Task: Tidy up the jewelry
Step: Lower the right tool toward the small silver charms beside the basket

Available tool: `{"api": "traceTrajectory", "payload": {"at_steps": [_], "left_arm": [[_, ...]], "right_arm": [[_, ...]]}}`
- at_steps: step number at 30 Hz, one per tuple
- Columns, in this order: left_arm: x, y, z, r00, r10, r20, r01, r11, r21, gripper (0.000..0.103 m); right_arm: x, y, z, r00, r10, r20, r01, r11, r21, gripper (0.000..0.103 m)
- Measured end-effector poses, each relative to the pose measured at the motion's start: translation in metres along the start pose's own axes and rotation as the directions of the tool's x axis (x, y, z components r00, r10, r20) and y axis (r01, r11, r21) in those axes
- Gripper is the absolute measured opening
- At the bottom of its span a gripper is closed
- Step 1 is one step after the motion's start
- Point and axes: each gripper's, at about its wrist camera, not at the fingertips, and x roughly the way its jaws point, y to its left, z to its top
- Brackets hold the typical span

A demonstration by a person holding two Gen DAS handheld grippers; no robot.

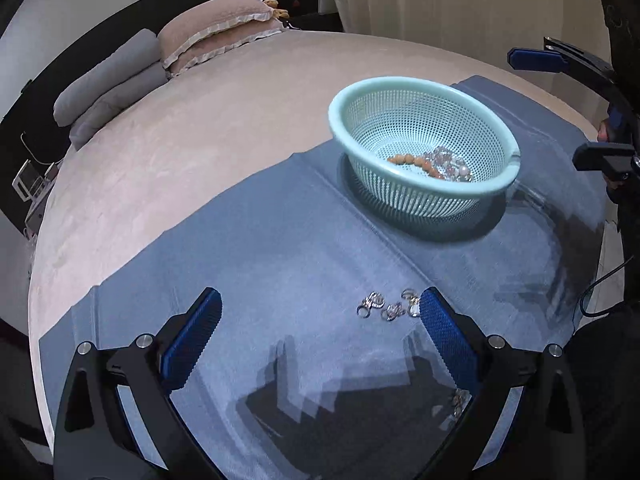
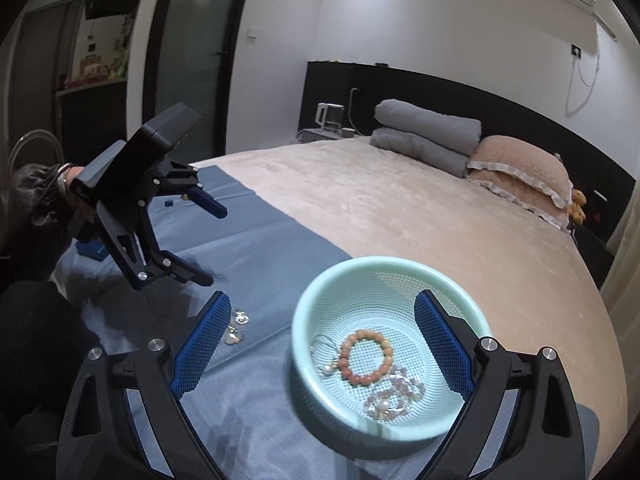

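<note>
Perforated plastic basket [image 2: 390, 280], shiny rings [image 1: 386, 305]

Dim room, fisheye-warped edges, motion blur, layered shadows.

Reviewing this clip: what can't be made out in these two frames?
- Small silver pieces on the blue cloth: too small to tell rings from earrings; right wrist view, a blue pad covers part.
- Clear beads in the basket: tangled, count unclear.
- Basket's near rim: blurred, right wrist view.

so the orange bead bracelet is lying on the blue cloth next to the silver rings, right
No. The orange bead bracelet lies inside the pale green perforated plastic basket, as the right wrist view shows. Only the small silver rings lie on the blue cloth.
</note>
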Motion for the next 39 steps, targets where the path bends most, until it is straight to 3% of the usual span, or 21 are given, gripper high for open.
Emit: {"api": "traceTrajectory", "payload": {"at_steps": [4, 10, 15, 17, 18, 22, 24, 28, 30, 34, 39], "left_arm": [[0.006, 0.014, -0.016, 1.000, 0.002, -0.019, -0.003, 1.000, -0.026, 0.097], [0.026, 0.024, -0.026, 0.999, -0.032, -0.028, 0.030, 0.998, -0.060, 0.097], [0.049, 0.021, -0.028, 0.996, -0.077, -0.045, 0.075, 0.996, -0.049, 0.096], [0.056, 0.018, -0.026, 0.994, -0.095, -0.045, 0.093, 0.995, -0.033, 0.094], [0.059, 0.017, -0.025, 0.994, -0.102, -0.046, 0.101, 0.995, -0.028, 0.093], [0.071, 0.017, -0.020, 0.990, -0.127, -0.057, 0.126, 0.992, -0.013, 0.085], [0.076, 0.016, -0.017, 0.989, -0.132, -0.061, 0.132, 0.991, -0.011, 0.083], [0.080, 0.014, -0.016, 0.988, -0.141, -0.060, 0.142, 0.990, 0.014, 0.080], [0.081, 0.011, -0.018, 0.988, -0.141, -0.070, 0.144, 0.989, 0.040, 0.074], [0.081, 0.009, -0.019, 0.983, -0.171, -0.070, 0.175, 0.984, 0.046, 0.065], [0.081, 0.001, -0.019, 0.976, -0.206, -0.064, 0.211, 0.973, 0.087, 0.044]], "right_arm": [[0.019, 0.017, -0.001, 0.995, 0.098, -0.016, -0.098, 0.995, -0.024, 0.089], [0.047, 0.042, -0.012, 0.969, 0.239, -0.068, -0.242, 0.970, -0.036, 0.088], [0.074, 0.051, -0.027, 0.948, 0.288, -0.136, -0.293, 0.956, -0.013, 0.087], [0.084, 0.056, -0.034, 0.941, 0.296, -0.165, -0.302, 0.953, -0.013, 0.084], [0.087, 0.059, -0.036, 0.944, 0.283, -0.169, -0.292, 0.956, -0.026, 0.077], [0.094, 0.064, -0.037, 0.951, 0.270, -0.153, -0.278, 0.960, -0.036, 0.073], [0.091, 0.066, -0.034, 0.951, 0.276, -0.143, -0.284, 0.958, -0.039, 0.061], [0.086, 0.077, -0.030, 0.939, 0.312, -0.146, -0.324, 0.944, -0.064, 0.058], [0.089, 0.086, -0.029, 0.932, 0.322, -0.166, -0.339, 0.937, -0.086, 0.056], [0.098, 0.087, -0.033, 0.942, 0.273, -0.195, -0.289, 0.956, -0.058, 0.056], [0.112, 0.083, -0.045, 0.946, 0.225, -0.233, -0.235, 0.972, -0.016, 0.056]]}}
